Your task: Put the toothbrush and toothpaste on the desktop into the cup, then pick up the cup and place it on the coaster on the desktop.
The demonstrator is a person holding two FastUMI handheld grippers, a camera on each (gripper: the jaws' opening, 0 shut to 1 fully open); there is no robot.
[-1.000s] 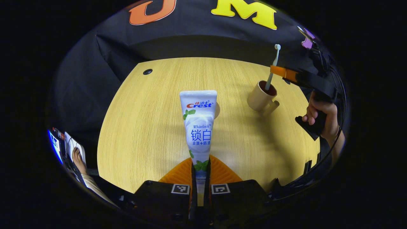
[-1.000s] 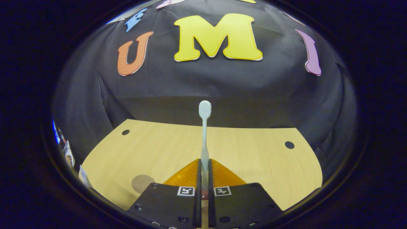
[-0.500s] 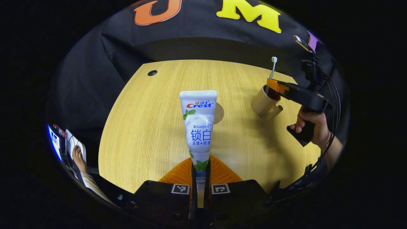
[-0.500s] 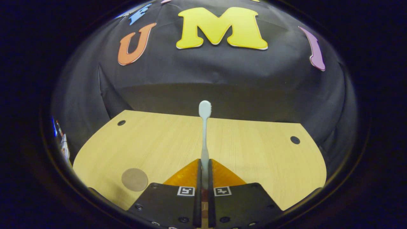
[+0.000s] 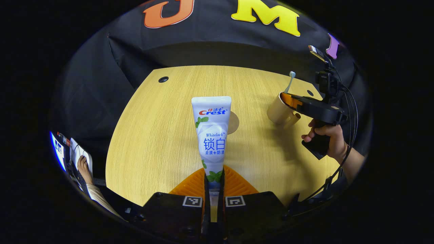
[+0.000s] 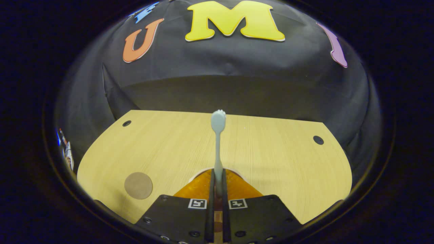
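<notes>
The toothbrush is sinking lower into the cup: in the left gripper view less of its stem is standing above the rim than a second ago, with only the head and a short stretch of neck showing. The right claw is riding down with it, its fingers clamped on the handle, and now sitting right at the cup's mouth; in the right gripper view the cup's rim is coming into sight just beyond the fingers. That suggests the brush is nearly seated and close to being let go. The toothpaste is being held upright above the table by the left claw, pinched at its lower end. The coaster is lying bare, apart from the cup.
</notes>
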